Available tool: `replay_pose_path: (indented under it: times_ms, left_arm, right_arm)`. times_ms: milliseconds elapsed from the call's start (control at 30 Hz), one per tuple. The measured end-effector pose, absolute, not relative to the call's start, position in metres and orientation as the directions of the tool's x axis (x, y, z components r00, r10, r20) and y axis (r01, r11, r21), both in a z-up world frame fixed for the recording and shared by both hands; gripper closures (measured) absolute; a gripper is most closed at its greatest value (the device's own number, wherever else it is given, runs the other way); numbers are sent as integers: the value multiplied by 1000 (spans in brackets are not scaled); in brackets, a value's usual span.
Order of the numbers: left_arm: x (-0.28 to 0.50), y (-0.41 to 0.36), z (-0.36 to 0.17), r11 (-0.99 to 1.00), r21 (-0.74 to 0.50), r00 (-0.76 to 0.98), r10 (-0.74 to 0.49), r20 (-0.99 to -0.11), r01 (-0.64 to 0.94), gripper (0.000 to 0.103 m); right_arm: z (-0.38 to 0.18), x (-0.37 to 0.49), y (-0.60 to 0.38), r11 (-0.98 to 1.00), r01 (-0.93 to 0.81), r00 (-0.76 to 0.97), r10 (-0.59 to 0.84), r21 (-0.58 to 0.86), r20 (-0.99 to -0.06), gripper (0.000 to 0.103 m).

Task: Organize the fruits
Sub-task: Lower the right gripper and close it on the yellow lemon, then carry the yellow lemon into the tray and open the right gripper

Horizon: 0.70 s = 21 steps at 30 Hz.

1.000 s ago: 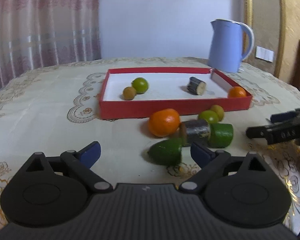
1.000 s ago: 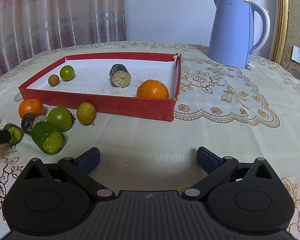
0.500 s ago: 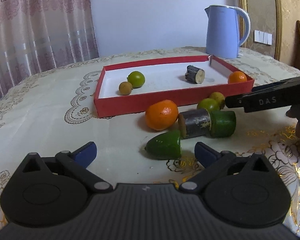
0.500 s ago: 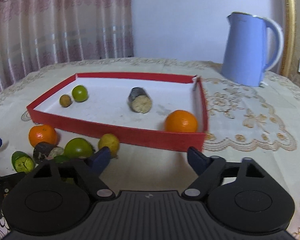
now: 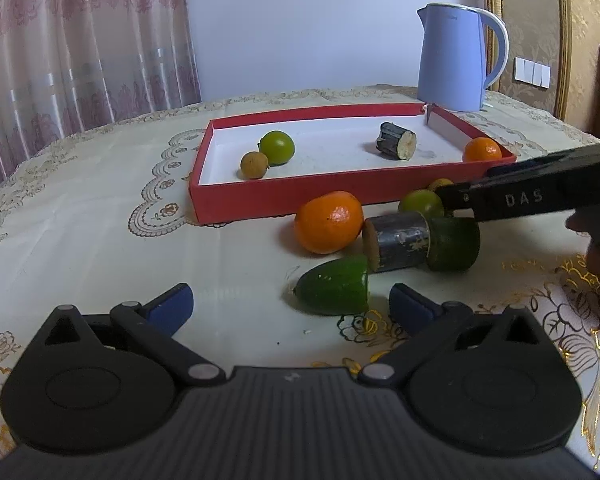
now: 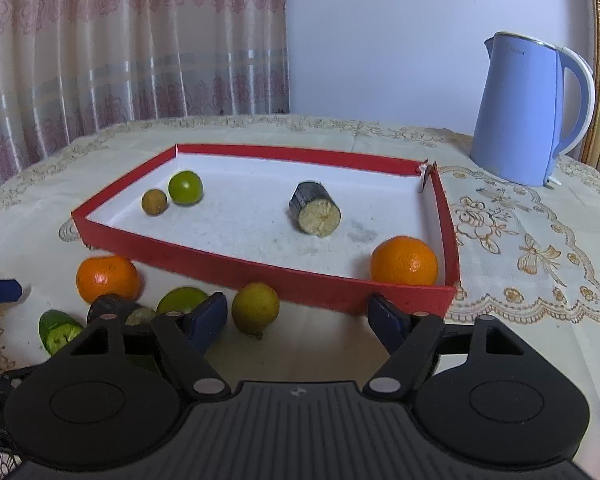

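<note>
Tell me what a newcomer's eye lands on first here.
The red tray mid-table, holding an orange, a green fruit, a small brown one and a dark cane piece. Then the loose fruit pile before its near wall, and the blue kettle behind its right corner.

Red tray (image 6: 260,270) — four fruits inside, five loose pieces (image 5: 327,223) just beside.

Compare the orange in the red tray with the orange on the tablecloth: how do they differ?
The orange in the tray sits alone in the near right corner of the red tray, against its walls. The orange on the tablecloth lies outside the tray's front wall, crowded by a dark cut stalk piece and green fruit. Both are round, bright orange, and ungripped.
</note>
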<state>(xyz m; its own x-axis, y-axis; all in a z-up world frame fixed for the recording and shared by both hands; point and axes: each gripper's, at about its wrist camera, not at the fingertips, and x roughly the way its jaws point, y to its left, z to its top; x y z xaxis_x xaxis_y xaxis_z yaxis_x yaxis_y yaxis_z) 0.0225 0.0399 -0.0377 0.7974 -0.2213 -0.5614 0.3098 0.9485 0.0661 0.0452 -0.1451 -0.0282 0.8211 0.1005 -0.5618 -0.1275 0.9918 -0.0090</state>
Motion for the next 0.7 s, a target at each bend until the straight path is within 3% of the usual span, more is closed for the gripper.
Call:
replay_pose_path:
  times_ms: [367, 400, 433, 467, 700]
  left_arm:
    - [24, 41, -38, 950, 60, 797, -222, -561, 307, 0]
    - [23, 40, -38, 950, 59, 796, -223, -562, 307, 0]
    - [23, 40, -38, 950, 56, 796, -224, -563, 307, 0]
    - [23, 40, -38, 950, 55, 795, -224, -563, 306, 0]
    - [24, 41, -38, 953, 47, 794, -223, -566, 301, 0]
  right_arm:
    - [-32, 52, -135, 992, -123, 813, 91, -17, -575, 43]
    - [-33, 52, -135, 992, -126, 813, 97, -11, -575, 48]
    - [-34, 52, -136, 991, -133, 811, 110, 3, -575, 60]
    - [-34, 52, -137, 990, -143, 807, 126, 17, -577, 67]
    - [-35, 49, -136, 990, -137, 819, 124, 20, -560, 73]
